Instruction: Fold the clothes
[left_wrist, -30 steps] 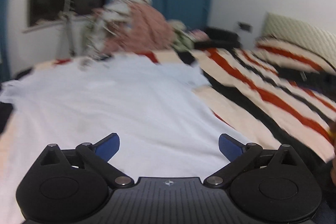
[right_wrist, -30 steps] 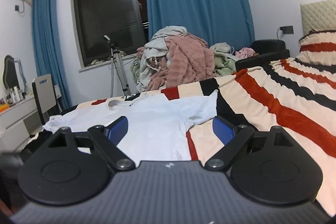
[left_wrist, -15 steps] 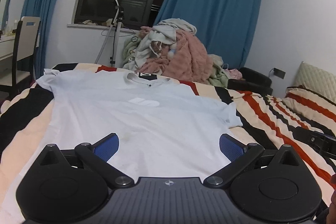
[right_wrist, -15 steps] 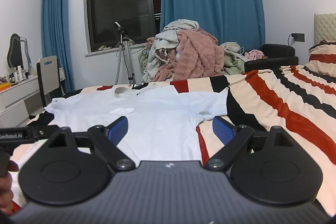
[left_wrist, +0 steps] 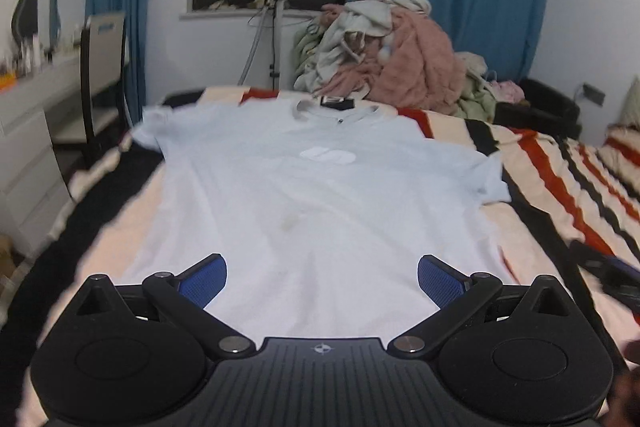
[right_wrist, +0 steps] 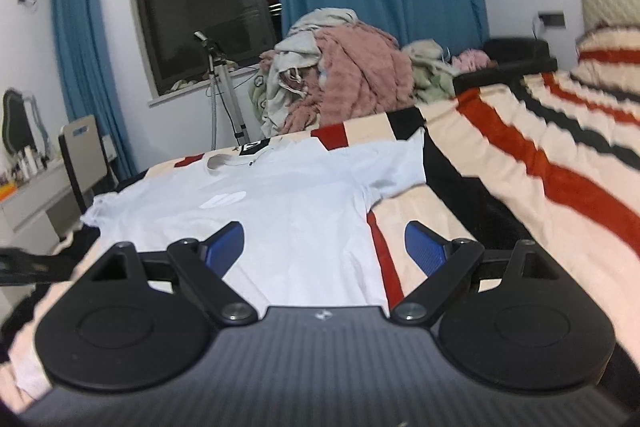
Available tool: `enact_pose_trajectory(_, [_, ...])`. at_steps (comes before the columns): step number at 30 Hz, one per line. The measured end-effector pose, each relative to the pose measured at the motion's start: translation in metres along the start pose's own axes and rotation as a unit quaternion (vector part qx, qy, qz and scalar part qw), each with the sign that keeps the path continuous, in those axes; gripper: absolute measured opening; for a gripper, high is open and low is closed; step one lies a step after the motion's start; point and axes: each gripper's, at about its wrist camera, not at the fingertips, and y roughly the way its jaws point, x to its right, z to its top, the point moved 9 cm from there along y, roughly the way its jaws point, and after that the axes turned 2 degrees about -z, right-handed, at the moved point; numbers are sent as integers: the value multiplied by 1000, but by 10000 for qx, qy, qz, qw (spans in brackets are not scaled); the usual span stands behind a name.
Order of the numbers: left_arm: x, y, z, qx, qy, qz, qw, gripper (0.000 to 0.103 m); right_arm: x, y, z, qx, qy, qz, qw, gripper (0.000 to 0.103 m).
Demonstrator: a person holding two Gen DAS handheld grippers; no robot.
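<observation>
Change: against the earlier left wrist view, the left gripper [left_wrist: 322, 279] sits higher and takes in the whole T-shirt [left_wrist: 320, 195], collar to hem; the right gripper [right_wrist: 324, 247] has barely shifted.
Meaning: probably lining up for the first fold; nothing is folded yet.
Left jaws: wide apart, empty, above the hem.
Right jaws: spread wide, holding nothing, over the shirt's right edge.
T-shirt: pale blue-white, spread flat and face up on the striped bed [left_wrist: 560, 179], collar [left_wrist: 336, 107] toward the window, both sleeves out, a white chest logo and a faint stain near the middle.
Beyond: clothes pile [left_wrist: 384, 47] behind the collar, unsorted.
</observation>
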Motion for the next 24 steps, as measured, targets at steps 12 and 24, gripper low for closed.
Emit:
enact_pose_trajectory(12, [91, -95, 5, -1235, 243, -1576, 9795, 103, 22, 9, -2, -255, 639, -60, 9976, 89])
enact_pose_trajectory(24, [90, -73, 19, -1749, -762, -2255, 9554, 103, 26, 13, -5, -385, 762, -31, 9963, 89])
